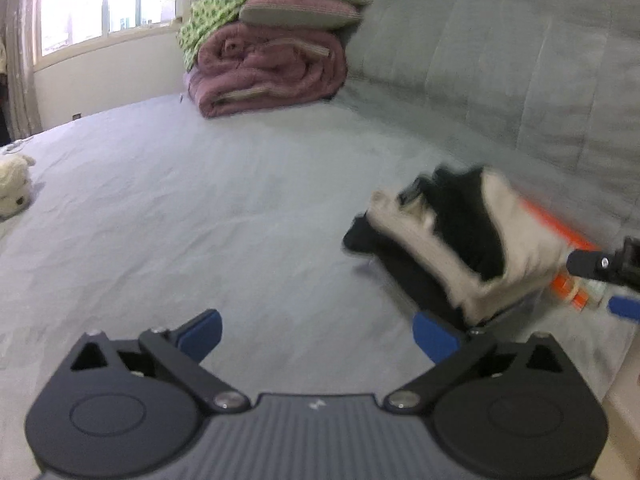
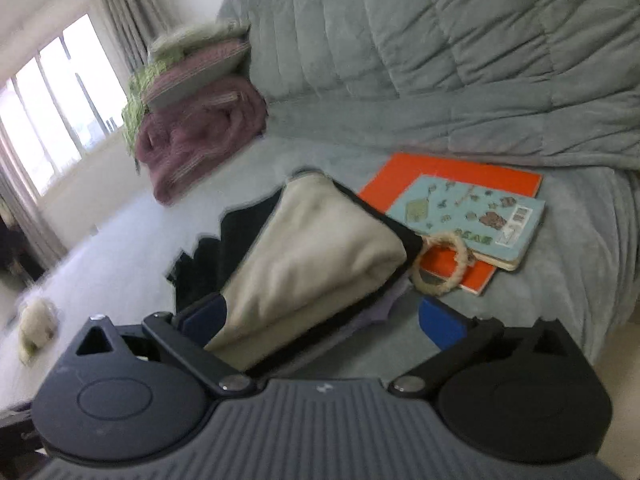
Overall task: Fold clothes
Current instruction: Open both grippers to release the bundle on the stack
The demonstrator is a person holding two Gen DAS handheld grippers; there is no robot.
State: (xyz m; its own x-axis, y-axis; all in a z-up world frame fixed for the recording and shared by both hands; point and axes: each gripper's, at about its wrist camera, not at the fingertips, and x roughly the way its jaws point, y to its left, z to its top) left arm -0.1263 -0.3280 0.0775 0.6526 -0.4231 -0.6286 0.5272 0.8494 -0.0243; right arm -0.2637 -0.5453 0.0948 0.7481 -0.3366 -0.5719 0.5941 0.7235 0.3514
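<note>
Grey plush bedcover (image 1: 240,208) spreads over the bed, and the folded cream-and-black garment (image 2: 316,248) lies on it near the bed's right edge, just below the quilted grey backrest (image 2: 480,60). In the right wrist view the right tool (image 2: 322,320) stands with its blue-padded fingers (image 2: 440,326) spread wide; the near end of the garment lies between them, but the pads do not press on it. The left tool (image 1: 318,334) is likewise spread wide over bare bedcover, holding nothing, with the garment just beyond its right finger. Beside the garment, toward the right edge, an orange flat folder (image 2: 460,176) carries a pale blue illustrated book (image 2: 472,216), and a cream rope ring (image 2: 440,264) rests against them, touching the garment's corner. At the far end of the bed sits a rolled mauve blanket (image 1: 272,76) stacked with a green patterned cloth (image 1: 212,16) and a pillow. A white fluffy toy (image 1: 14,188) lies near the left edge.
</note>
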